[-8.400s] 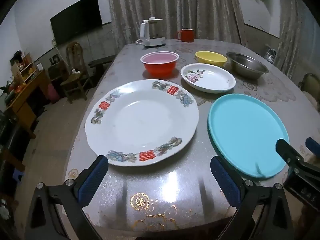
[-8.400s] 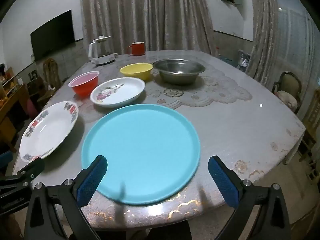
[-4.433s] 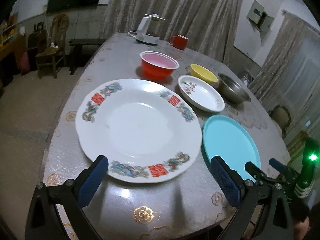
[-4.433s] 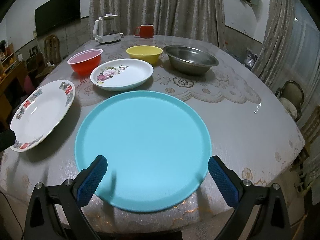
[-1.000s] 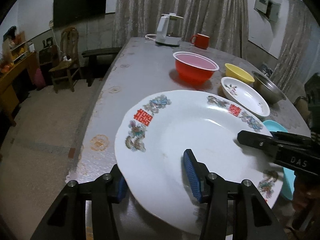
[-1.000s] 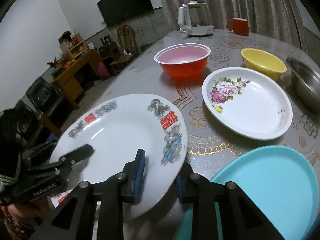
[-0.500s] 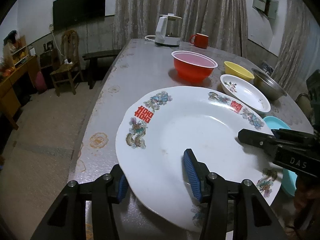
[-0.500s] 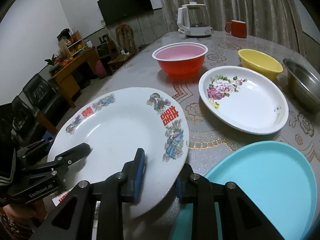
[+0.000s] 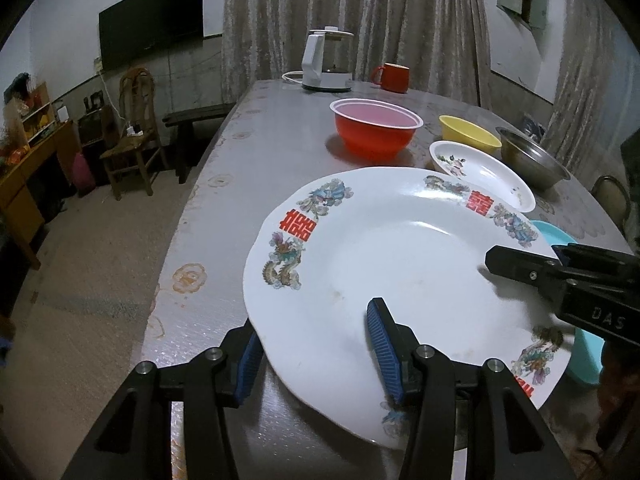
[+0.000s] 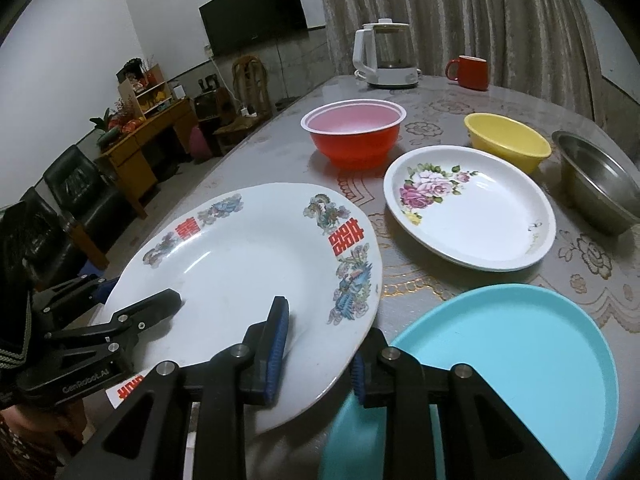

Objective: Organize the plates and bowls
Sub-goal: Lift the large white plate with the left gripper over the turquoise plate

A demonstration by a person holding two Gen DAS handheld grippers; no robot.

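- Left gripper (image 9: 316,344) pinches the near rim of the large white round plate with red characters (image 9: 400,256), centre frame.
- Right gripper (image 10: 320,344) pinches its opposite rim, beside the turquoise round plate (image 10: 508,360) at lower right.

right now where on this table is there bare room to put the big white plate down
Bare tabletop runs along the left edge, from the large white plate up past the red bowl to the kettle. The right is crowded: flowered dish, yellow bowl, steel bowl and blue plate sit close together.
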